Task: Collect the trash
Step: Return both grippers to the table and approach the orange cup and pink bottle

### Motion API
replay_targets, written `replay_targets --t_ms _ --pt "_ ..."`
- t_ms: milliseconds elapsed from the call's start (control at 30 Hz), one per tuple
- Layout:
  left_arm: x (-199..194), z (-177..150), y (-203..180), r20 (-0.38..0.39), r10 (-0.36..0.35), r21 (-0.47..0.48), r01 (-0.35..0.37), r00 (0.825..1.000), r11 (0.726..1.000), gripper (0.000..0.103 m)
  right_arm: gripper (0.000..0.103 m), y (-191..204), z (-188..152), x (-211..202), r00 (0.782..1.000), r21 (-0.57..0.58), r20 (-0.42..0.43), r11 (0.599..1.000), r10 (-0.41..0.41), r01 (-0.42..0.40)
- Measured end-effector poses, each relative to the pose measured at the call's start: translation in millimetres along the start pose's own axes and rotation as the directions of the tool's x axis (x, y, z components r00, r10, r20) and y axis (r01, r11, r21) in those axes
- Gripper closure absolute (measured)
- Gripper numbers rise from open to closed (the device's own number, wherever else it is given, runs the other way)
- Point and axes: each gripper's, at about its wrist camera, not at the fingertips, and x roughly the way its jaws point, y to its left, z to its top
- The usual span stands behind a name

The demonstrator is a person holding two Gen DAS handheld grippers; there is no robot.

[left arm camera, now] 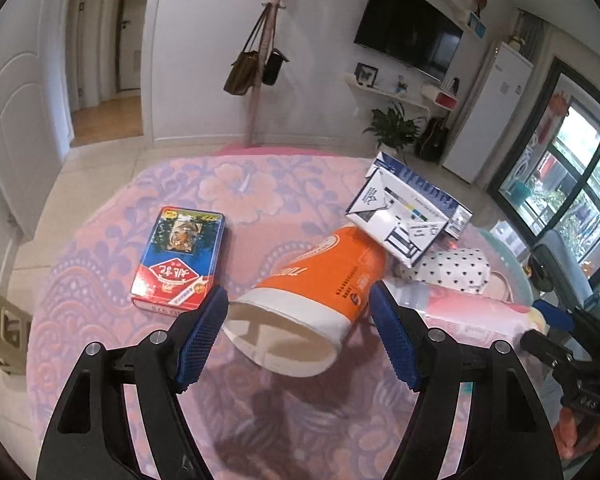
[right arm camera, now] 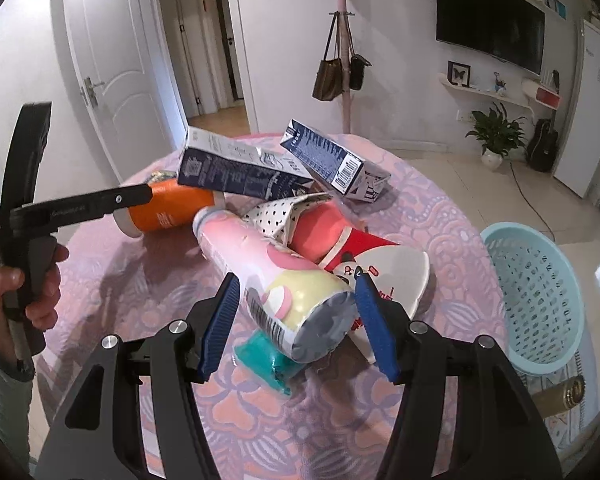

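A round table (left arm camera: 112, 200) under a pink and lilac flowered cloth carries a heap of litter near its middle. The left gripper (left arm camera: 298, 336) stands spread, its blue pads either side of the open mouth of an orange paper cup (left arm camera: 320, 284) lying on its side; the pads look just clear of the rim. The cup's long axis runs from that mouth away toward the far edge, base tucked under a blue and white carton (left arm camera: 404, 212). It looks light and thin-walled, likely to buckle if squeezed hard, so the stiffer rim seems the place to take it.

The right gripper (right arm camera: 296, 320) is also spread around the grey end of a pink and yellow bottle (right arm camera: 276, 276), which lies pointing away into the heap; contact cannot be told. The glossy wrapper may be slippery. A pale blue basket (right arm camera: 540, 288) stands beyond the table's right edge.
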Motion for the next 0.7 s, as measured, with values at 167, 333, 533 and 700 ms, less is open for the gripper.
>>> replay_targets --t_ms 167,333,533,700 --pt "-5 -10 -2 -0.020 -0.057 0.009 0.057 0.998 0.998 0.035 0.045 10 -4 -8 0.999 -0.022 -0.022 0.999 0.044 -0.045" --pt "-13 -25 -10 -0.078 -0.183 0.036 0.187 0.980 0.982 0.035 0.045 25 -18 -19 0.985 -0.023 -0.049 0.986 0.164 -0.165" --pt "-10 -15 -9 -0.036 -0.098 0.033 0.099 0.995 0.995 0.026 0.045 40 -31 -12 0.971 -0.018 -0.103 0.975 0.217 -0.220" --pt "22 3 6 -0.077 -0.080 -0.027 0.078 0.994 0.997 0.023 0.045 36 -24 -2 0.974 0.026 -0.084 0.977 0.211 -0.210"
